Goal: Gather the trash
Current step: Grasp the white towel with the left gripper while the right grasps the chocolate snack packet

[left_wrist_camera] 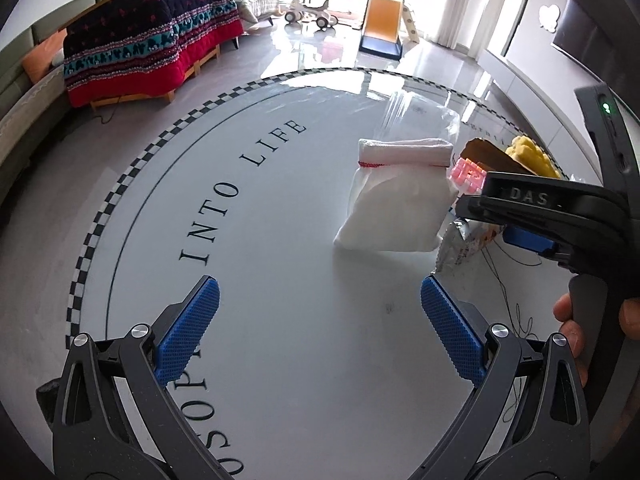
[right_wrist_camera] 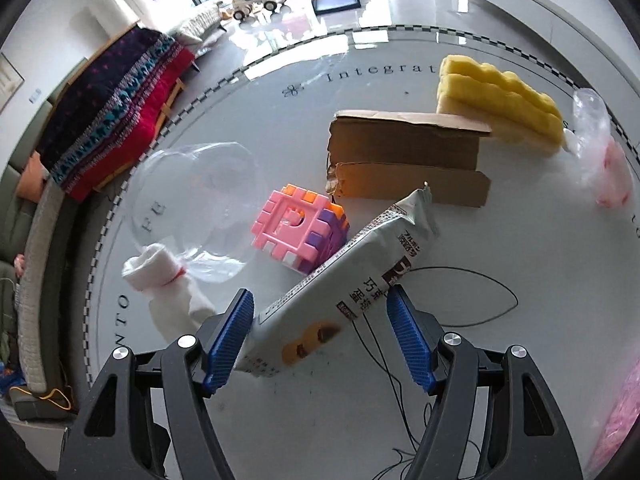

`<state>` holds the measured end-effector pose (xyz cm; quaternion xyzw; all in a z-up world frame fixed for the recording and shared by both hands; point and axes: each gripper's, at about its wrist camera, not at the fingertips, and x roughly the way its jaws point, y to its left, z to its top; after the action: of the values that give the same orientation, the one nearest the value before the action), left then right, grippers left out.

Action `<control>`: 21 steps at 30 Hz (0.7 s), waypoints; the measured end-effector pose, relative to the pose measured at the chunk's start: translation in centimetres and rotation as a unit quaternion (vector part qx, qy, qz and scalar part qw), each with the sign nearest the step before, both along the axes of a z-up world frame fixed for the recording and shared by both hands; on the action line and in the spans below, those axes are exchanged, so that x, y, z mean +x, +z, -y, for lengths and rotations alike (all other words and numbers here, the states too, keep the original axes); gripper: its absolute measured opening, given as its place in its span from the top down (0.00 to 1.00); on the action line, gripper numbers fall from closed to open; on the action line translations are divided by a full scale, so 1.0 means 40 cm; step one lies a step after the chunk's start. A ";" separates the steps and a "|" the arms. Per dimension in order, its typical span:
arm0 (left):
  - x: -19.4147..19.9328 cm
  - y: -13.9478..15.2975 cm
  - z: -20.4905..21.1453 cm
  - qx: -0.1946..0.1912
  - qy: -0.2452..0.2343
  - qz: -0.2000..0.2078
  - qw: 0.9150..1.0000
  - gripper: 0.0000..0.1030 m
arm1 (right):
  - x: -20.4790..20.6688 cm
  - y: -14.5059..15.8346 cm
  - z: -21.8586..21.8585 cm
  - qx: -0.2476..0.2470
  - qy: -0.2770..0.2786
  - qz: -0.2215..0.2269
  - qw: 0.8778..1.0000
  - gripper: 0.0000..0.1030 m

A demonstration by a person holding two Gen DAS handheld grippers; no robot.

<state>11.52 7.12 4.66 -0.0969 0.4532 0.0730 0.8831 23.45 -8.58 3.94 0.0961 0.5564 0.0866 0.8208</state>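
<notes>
A grey snack wrapper [right_wrist_camera: 340,280] lies slantwise on the round white table [right_wrist_camera: 540,280]. My right gripper [right_wrist_camera: 319,292] is low over it, open, its blue pads flanking the wrapper's sides; whether they touch it is unclear. The left wrist view shows the same wrapper [left_wrist_camera: 460,240] under the right gripper [left_wrist_camera: 480,220] at the right edge. My left gripper [left_wrist_camera: 319,284] is open over bare tabletop, nothing between its fingers. A white rolled cloth in clear plastic [left_wrist_camera: 394,208] lies just beyond it.
Beyond the wrapper sit a pink toy cube [right_wrist_camera: 300,232], folded cardboard [right_wrist_camera: 408,160], a yellow sponge [right_wrist_camera: 500,100] and a crumpled clear bag [right_wrist_camera: 604,160]. Black thread [right_wrist_camera: 480,280] loops across the table. A hand [left_wrist_camera: 572,320] holds the right gripper's handle. A sofa with a red blanket [left_wrist_camera: 152,40] stands behind.
</notes>
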 end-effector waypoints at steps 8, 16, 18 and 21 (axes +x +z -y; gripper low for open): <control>0.062 -0.011 0.035 -0.008 0.000 -0.005 1.000 0.05 | -0.031 0.016 0.055 -0.013 0.010 0.020 1.000 0.69; 0.155 -0.053 0.094 0.012 -0.008 -0.019 1.000 0.05 | -0.064 0.023 0.141 -0.012 0.012 0.033 0.999 0.69; 0.176 -0.064 0.105 0.028 0.002 -0.028 0.999 0.05 | -0.068 0.019 0.151 -0.005 0.014 0.030 0.999 0.69; 0.184 -0.071 0.108 0.033 0.002 -0.027 0.999 0.05 | -0.074 0.014 0.159 -0.003 0.017 0.030 0.999 0.69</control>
<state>18.89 2.79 1.82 -0.0663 0.4737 0.0924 0.8733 20.50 -14.95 4.49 0.0815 0.5330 0.1014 0.8361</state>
